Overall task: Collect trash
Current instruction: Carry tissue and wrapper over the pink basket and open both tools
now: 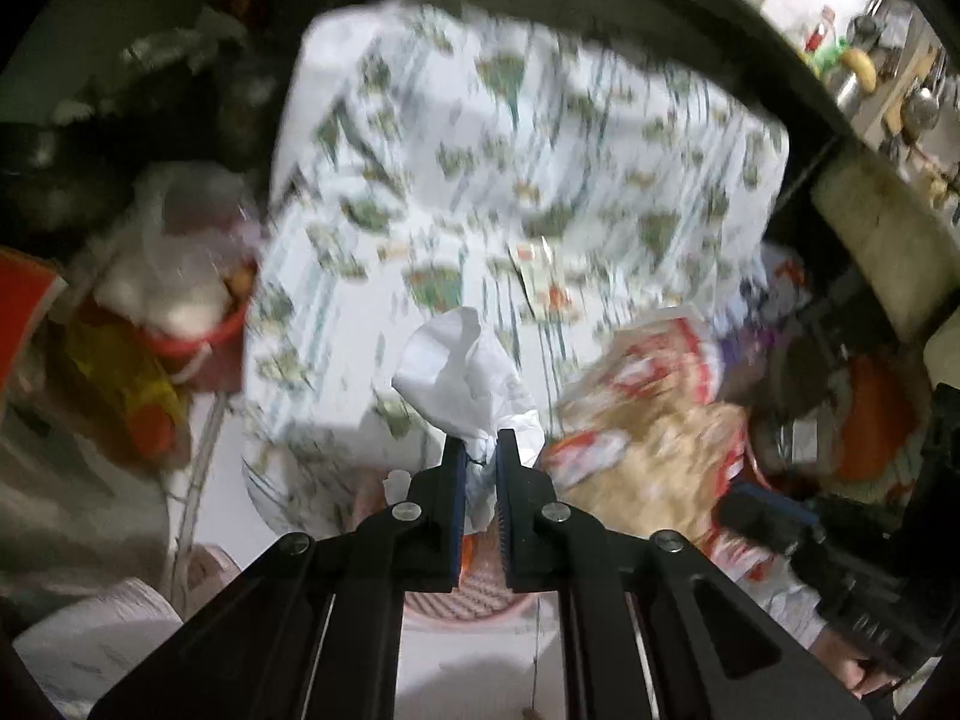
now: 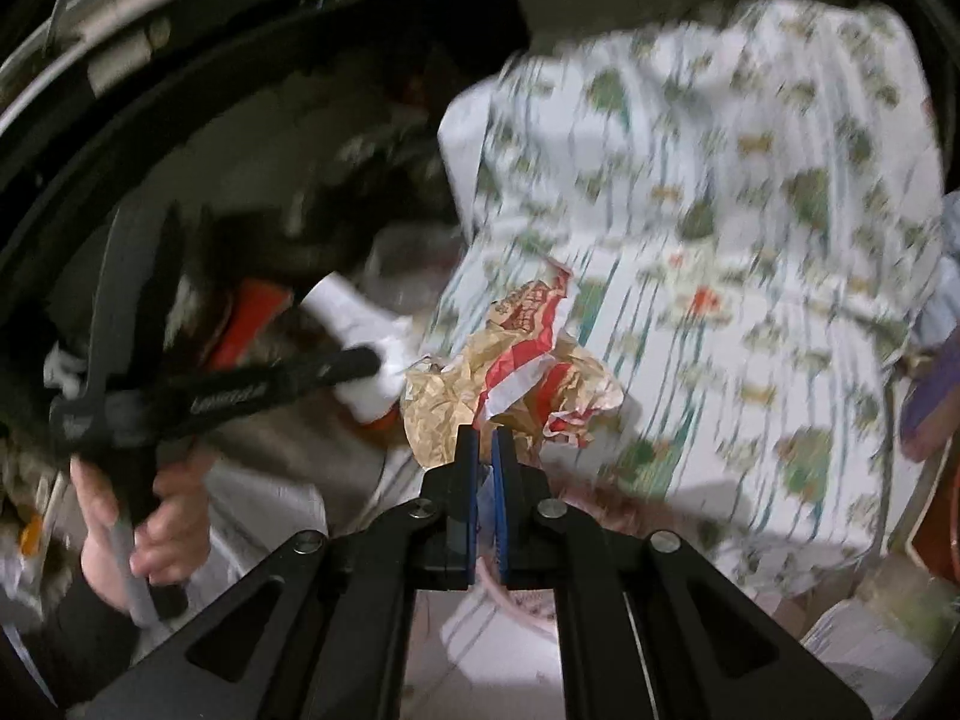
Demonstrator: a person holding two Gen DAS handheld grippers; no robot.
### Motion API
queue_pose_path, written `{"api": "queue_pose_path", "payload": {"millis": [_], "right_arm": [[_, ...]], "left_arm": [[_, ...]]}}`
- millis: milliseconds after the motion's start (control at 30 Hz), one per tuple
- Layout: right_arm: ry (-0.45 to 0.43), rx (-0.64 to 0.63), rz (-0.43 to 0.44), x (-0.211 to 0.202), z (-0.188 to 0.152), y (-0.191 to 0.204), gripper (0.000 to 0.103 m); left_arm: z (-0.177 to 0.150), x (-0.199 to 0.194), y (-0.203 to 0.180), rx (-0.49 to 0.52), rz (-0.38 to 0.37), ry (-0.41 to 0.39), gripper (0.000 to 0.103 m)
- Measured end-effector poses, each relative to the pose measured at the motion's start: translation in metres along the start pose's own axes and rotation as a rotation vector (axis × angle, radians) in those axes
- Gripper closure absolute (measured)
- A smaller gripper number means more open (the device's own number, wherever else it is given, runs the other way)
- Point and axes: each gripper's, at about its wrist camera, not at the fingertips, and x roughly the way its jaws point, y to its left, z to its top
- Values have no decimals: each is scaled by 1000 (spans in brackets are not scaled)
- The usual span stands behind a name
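Blurring hides bg; L gripper (image 1: 480, 441) jaws pinch tissue (image 1: 462, 372), base hidden.

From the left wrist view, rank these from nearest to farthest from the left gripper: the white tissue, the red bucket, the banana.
1. White tissue: pinched between the left gripper pads, just ahead of them.
2. Red bucket: off to the left, beside the patterned cloth.
3. Banana: far upper right, on the cluttered counter.
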Motion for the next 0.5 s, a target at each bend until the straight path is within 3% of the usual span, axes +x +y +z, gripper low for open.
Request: {"api": "queue_pose_path", "payload": {"millis": [200, 333, 500], "right_arm": [[186, -7, 30, 40, -26, -10, 99], [291, 14, -16, 70, -46, -21, 99], [362, 66, -95, 107, -59, -39, 99]], "left_arm": [[-16, 38, 0, -9, 21, 101, 93], [-22, 63, 7, -26, 17, 172, 93], [-33, 105, 4, -6, 28, 256, 93]]}}
